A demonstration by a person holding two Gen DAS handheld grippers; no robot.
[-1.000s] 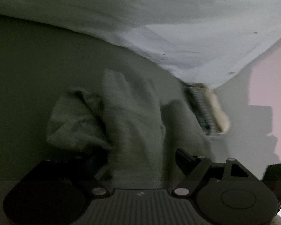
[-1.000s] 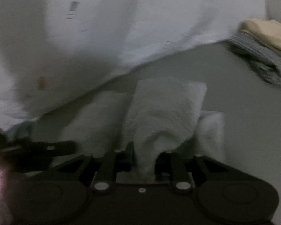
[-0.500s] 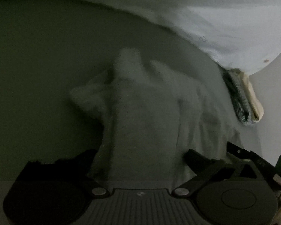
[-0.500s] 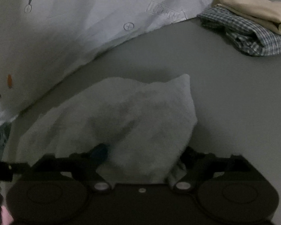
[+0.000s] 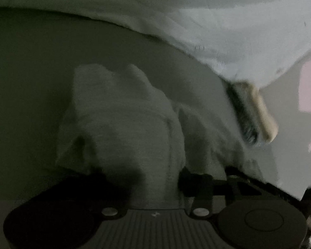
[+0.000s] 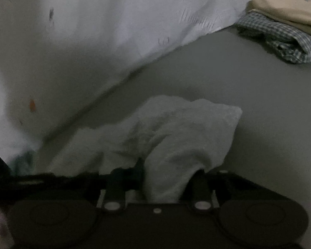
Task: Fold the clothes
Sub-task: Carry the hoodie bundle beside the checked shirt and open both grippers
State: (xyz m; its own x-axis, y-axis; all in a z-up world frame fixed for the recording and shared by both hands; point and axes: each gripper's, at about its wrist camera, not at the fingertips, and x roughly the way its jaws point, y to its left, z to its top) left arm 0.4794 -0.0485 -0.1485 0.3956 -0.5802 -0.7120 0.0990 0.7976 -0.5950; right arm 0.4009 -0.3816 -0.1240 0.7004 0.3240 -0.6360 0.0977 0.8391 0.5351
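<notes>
A white terry towel (image 5: 124, 120) hangs bunched between both grippers over a grey surface. My left gripper (image 5: 155, 178) is shut on a fold of the towel, which rises straight out of the jaws. My right gripper (image 6: 168, 176) is shut on another part of the same towel (image 6: 176, 137), which drapes forward and to the left. The fingertips of both grippers are hidden by the cloth.
A large white sheet with small prints (image 6: 114, 31) lies across the back, and it also shows in the left wrist view (image 5: 238, 25). A folded cream garment (image 6: 286, 14) on a checked one (image 6: 280, 39) sits at the far right, seen too from the left wrist (image 5: 257, 114).
The right gripper's jaws have closed from wide apart onto a narrower fold. The towel is bunched more tightly and the left view has shifted slightly.
</notes>
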